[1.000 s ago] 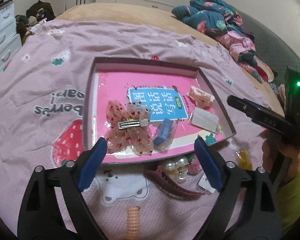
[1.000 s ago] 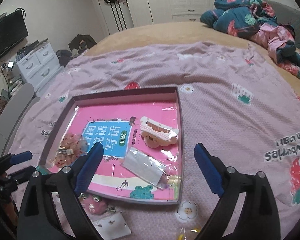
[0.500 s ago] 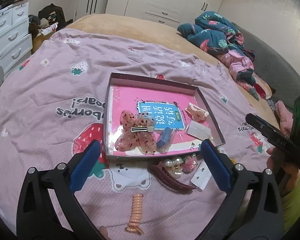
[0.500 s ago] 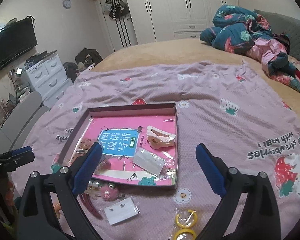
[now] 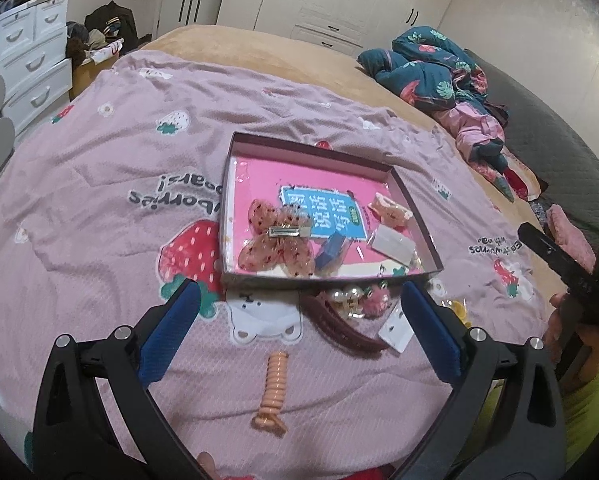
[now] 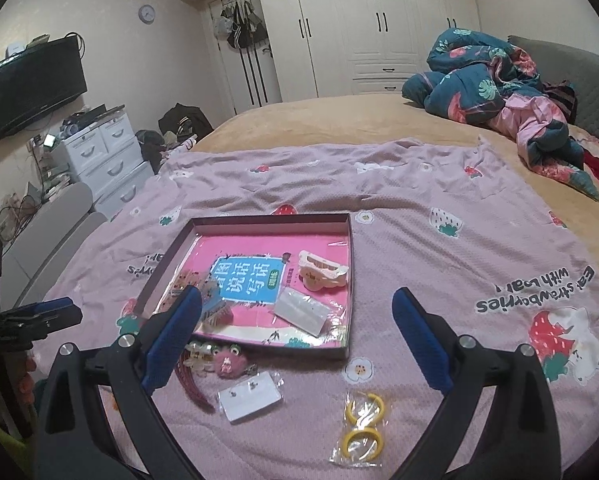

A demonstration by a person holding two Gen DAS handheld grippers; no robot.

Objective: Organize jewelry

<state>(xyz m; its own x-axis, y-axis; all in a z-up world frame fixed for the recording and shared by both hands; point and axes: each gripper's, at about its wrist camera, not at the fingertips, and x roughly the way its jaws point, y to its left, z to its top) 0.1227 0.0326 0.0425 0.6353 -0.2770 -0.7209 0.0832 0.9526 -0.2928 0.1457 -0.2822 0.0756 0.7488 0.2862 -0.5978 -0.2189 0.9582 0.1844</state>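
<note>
Both grippers are being held above the bed, over the pink blanket (image 5: 99, 184). The left gripper (image 5: 299, 332) is being carried with fingers spread wide, nothing between them; the right gripper (image 6: 295, 340) likewise, fingers spread and empty.

The shallow box (image 5: 415, 216) is sitting mid-frame in both views. Inside it, a sheer bow clip (image 5: 275, 244), a blue item (image 5: 329, 250), a cream claw clip (image 6: 321, 272) and a small clear packet (image 6: 301, 312) are lying on a pink book cover.

Still outside the box, along its near edge: a dark red claw clip (image 5: 339, 330), a pearl piece (image 5: 345, 294), a pink fuzzy piece (image 6: 227, 358), an earring card (image 6: 251, 396), bagged yellow hoops (image 6: 361, 424), and a coiled peach hair tie (image 5: 273, 390) at lower centre of the left view.

Handling, as judged: all light. The hoops' bag is likely being slippery and is best pinched at a free edge. The card is thin and flat, so an edge should be taken. The hair tie is springy, best gripped across the coil.
</note>
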